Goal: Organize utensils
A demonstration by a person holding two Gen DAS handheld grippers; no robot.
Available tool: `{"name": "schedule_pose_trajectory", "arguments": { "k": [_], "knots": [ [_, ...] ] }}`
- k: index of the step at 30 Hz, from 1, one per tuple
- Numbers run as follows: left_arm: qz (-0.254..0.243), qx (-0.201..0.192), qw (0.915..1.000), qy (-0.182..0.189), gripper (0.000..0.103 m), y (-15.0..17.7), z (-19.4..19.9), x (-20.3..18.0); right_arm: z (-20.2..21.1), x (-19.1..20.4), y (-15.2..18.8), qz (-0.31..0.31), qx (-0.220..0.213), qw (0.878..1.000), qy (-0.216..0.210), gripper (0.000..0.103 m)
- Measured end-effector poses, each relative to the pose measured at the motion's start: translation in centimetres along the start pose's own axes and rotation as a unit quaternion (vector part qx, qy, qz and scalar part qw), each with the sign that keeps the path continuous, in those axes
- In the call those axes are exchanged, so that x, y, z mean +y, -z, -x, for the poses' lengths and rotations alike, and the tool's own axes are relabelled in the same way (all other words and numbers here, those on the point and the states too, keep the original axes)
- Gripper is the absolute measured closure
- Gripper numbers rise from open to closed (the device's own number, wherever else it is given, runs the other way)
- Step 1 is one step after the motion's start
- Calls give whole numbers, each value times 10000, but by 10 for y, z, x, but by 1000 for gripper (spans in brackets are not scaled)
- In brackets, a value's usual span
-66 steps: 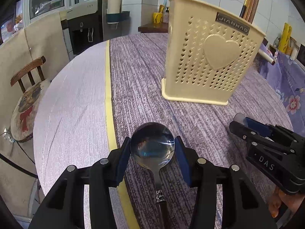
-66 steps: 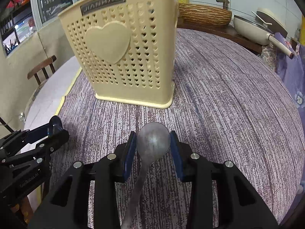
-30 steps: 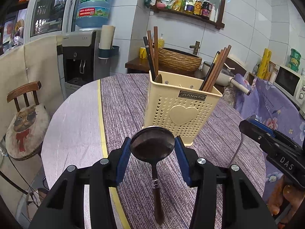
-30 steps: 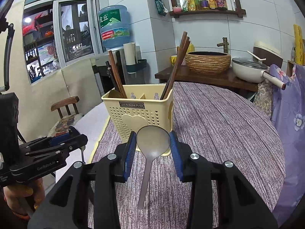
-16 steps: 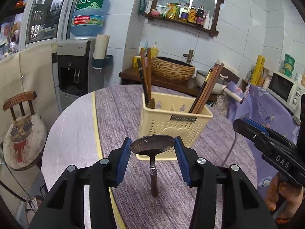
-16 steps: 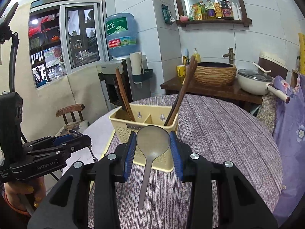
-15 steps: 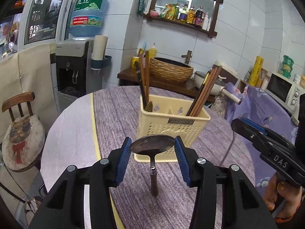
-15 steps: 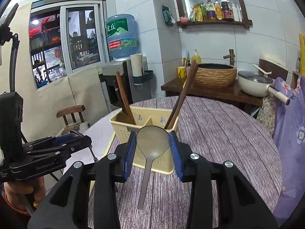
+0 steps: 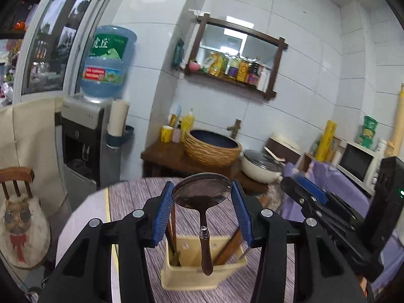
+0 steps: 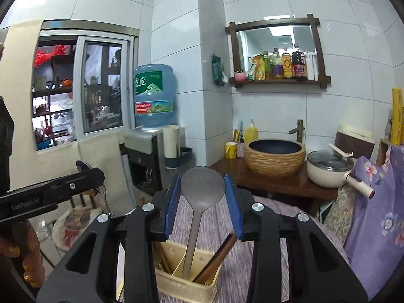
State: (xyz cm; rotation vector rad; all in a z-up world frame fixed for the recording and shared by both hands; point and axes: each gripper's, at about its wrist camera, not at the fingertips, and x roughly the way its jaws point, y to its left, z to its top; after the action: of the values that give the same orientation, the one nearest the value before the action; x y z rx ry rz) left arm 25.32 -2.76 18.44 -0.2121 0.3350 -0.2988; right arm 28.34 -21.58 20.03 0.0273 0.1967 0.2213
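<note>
- Cream-yellow utensil holder [image 9: 202,277] on a surface [image 9: 131,197] clothed in purple streaks, edged with a yellow stripe.
- Blue pads line both black tools: left tool [image 9: 202,214], right tool [image 10: 202,202].
- Shiny steel spoon [image 9: 202,194] with dark brown handle; matte grey spoon [image 10: 202,184].
- Purple floral cloth [image 10: 373,202].

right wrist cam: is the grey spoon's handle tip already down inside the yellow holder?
Cannot tell: the grey spoon, clamped by its bowl in the right hand-held gripper, hangs with its handle tip overlapping the yellow holder opening, depth unclear.
</note>
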Motion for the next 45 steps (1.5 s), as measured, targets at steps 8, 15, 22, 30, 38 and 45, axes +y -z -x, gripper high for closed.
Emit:
{"name": "schedule_pose_trajectory", "arguments": {
  "k": [8, 15, 22, 30, 38, 45],
  "knots": [
    [6, 387, 9989, -283, 57, 45, -54, 9, -37, 2, 47, 159, 220, 9990, 344, 66],
    [16, 654, 9971, -392, 57, 79, -64, 19, -38, 9, 91, 282, 375, 9983, 358, 66],
    [-4, 870, 9954, -401, 57, 96, -68, 23, -40, 7, 118, 254, 561, 9977, 280, 66],
    [-79, 852, 9956, -375, 56, 97, -66, 22, -41, 3, 132, 204, 719, 9969, 239, 65],
    [-264, 381, 9980, -426, 35, 91, -21, 16, -5, -2, 127, 88, 496, 9986, 171, 49],
    [-660, 53, 9959, -611, 5, 128, 44, 7, 73, 3, 136, -2, 146, 9999, 66, 5]
  ]
}}
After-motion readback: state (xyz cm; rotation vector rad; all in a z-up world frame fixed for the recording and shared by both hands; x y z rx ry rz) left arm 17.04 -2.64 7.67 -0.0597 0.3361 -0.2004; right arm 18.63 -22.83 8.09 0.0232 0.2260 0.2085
